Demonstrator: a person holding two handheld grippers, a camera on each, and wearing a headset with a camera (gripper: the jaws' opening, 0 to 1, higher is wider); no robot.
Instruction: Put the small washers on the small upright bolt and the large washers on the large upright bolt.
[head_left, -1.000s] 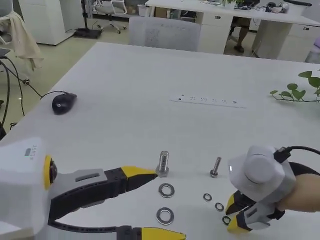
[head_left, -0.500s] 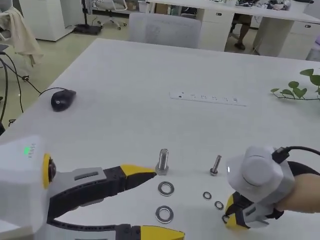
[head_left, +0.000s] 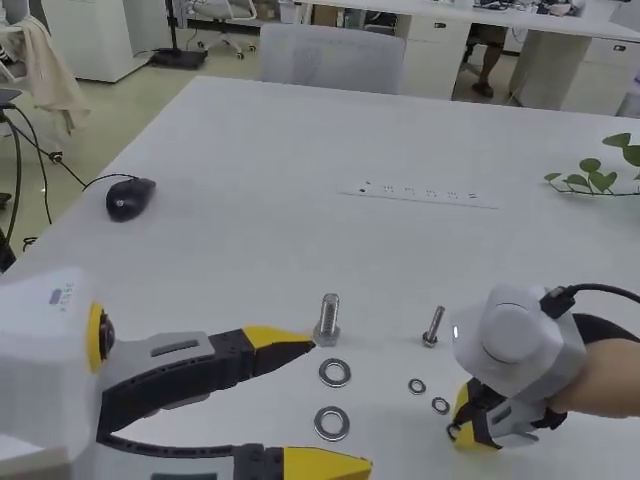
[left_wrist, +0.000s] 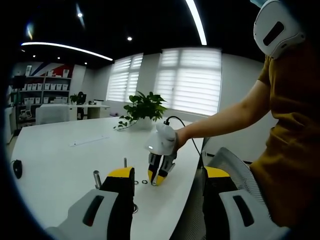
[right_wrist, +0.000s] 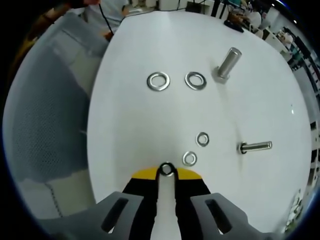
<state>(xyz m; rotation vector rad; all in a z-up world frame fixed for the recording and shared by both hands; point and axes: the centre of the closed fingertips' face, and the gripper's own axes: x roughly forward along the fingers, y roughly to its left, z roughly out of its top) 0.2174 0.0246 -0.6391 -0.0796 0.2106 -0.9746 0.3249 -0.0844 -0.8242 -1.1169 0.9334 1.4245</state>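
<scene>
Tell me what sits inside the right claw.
A small washer, pinched at the tips of the right claw. Part of its rim is covered by them.

My left tongs (head_left: 335, 405) hang low over the table (head_left: 300, 200), jaws spread wide and pointing across to my right. My right tongs (head_left: 462, 433) point steeply down, tips close to the table, jaws pinched on a small washer (right_wrist: 167, 169). My right forearm (head_left: 608, 378) reaches in from the side.

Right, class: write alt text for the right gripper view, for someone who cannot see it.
The right tool pinches a small washer between its tips, at a white table. Ahead are two more small washers, two large washers, a large bolt and a small bolt.
</scene>
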